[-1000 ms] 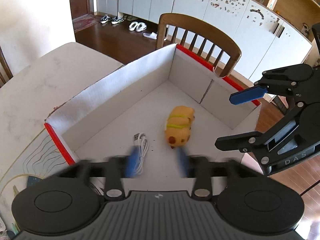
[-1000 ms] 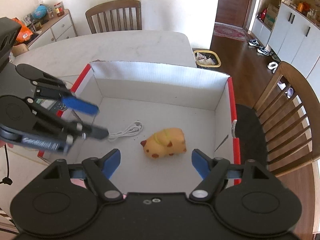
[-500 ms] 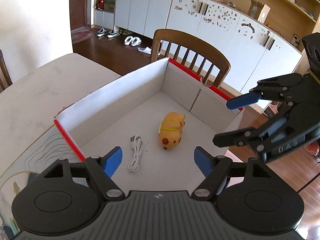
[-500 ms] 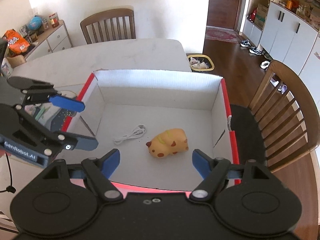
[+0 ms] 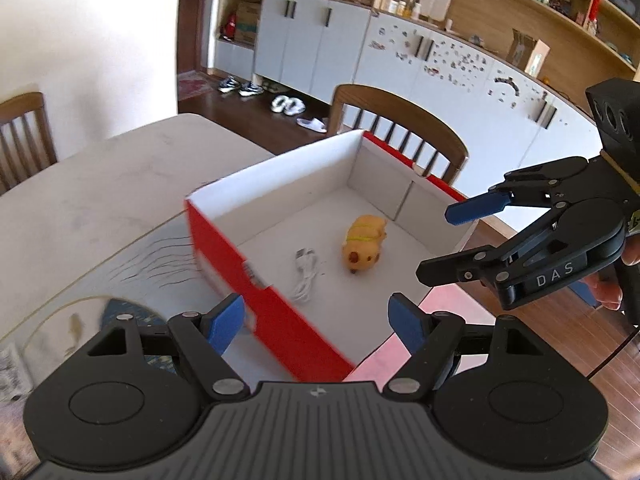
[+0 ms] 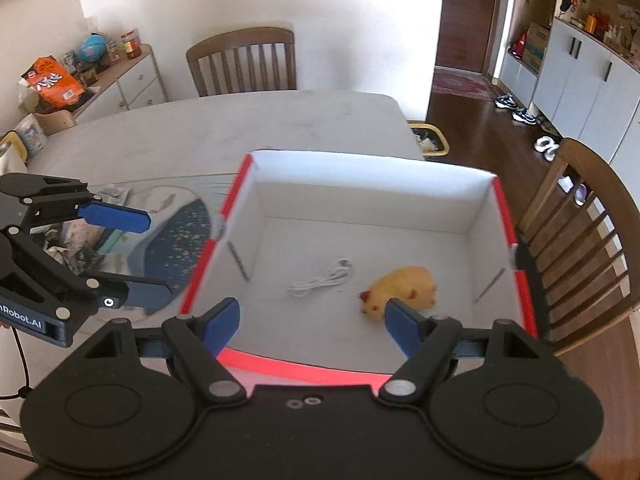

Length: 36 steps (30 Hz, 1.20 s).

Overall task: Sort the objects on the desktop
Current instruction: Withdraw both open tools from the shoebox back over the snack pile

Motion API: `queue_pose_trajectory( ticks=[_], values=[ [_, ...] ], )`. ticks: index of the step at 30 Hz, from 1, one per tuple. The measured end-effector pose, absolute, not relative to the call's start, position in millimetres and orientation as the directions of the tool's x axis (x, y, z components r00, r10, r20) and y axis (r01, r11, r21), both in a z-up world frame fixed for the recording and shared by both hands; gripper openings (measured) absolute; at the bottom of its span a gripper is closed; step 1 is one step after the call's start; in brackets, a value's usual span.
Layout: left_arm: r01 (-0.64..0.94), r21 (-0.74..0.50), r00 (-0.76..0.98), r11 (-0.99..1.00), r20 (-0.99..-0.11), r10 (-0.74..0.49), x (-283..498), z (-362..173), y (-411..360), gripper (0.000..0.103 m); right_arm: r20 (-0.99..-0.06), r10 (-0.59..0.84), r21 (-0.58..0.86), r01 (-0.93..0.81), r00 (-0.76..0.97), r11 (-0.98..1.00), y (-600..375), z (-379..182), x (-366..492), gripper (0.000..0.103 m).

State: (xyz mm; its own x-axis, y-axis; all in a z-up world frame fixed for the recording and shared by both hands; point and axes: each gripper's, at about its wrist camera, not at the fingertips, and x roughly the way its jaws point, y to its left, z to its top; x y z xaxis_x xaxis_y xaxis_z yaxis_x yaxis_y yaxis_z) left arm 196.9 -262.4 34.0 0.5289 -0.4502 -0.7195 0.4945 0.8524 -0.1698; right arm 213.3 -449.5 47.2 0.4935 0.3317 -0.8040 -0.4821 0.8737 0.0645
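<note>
Both tongs are spread wide and carry nothing. The left gripper [image 5: 316, 322] hangs above the near red corner of the box [image 5: 280, 322], and in the right wrist view it shows at the left [image 6: 132, 254], over a cluttered, patterned mat [image 6: 180, 236] on the table [image 6: 224, 128]. The right gripper [image 6: 312, 322] hovers over the near rim of the box [image 6: 304, 366], its right pad [image 6: 402, 326] lined up in front of the toy; in the left wrist view it stands at the right [image 5: 452, 240], above the right wall.

Inside the box, the yellow toy [image 5: 362, 246] lies on the white floor right of centre, with a coiled white cable [image 5: 305, 274] just beside it on the left, apart from it. Both look already sorted.

To my eye the step in hand is to leave the box and fetch the next thing, likely from the pile on the mat by the left gripper; what lies there is too blurred to name. To do it well I would keep the jaws this wide, clear the red rim before swinging out, and keep the two tongs well apart so they do not knock. Come down straight over one item, not the heap, and close only when the pads straddle it. The chair [image 6: 580, 240] at the right stands close to the box, so the right gripper has little room that way
</note>
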Motion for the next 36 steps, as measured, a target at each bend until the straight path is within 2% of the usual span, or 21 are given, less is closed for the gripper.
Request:
queue_pose_trajectory(
  ticks=[11, 14, 16, 26, 36],
  values=[
    [0.448, -0.159, 0.591, 0.880, -0.686, -0.425, 158.7, 49.2, -210.7, 0.079, -0.789, 0.370, 0.070, -0.526, 0.490, 0.847, -400.4, 53.2, 185.1, 0.082],
    [0.432, -0.144, 0.614, 0.890, -0.676, -0.407, 149.3, 51.3, -196.4, 0.090, -0.784, 0.383, 0.078, -0.534, 0.488, 0.842, -388.4, 53.7, 179.1, 0.084],
    [0.421, -0.124, 0.630, 0.899, -0.673, -0.388, 144.4, 51.5, -187.0, 0.102, -0.780, 0.395, 0.085, -0.543, 0.485, 0.835, -379.8, 53.5, 175.6, 0.084],
    [0.325, -0.160, 0.670, 0.932, -0.656, -0.346, 129.7, 48.4, -128.3, 0.103, -0.753, 0.443, 0.093, -0.588, 0.486, 0.804, -333.0, 51.2, 157.3, 0.090],
    [0.219, -0.154, 0.717, 0.963, -0.644, -0.266, 118.0, 45.3, -72.7, 0.103, -0.736, 0.493, 0.089, -0.656, 0.464, 0.750, -280.1, 41.8, 140.4, 0.090]
  ],
)
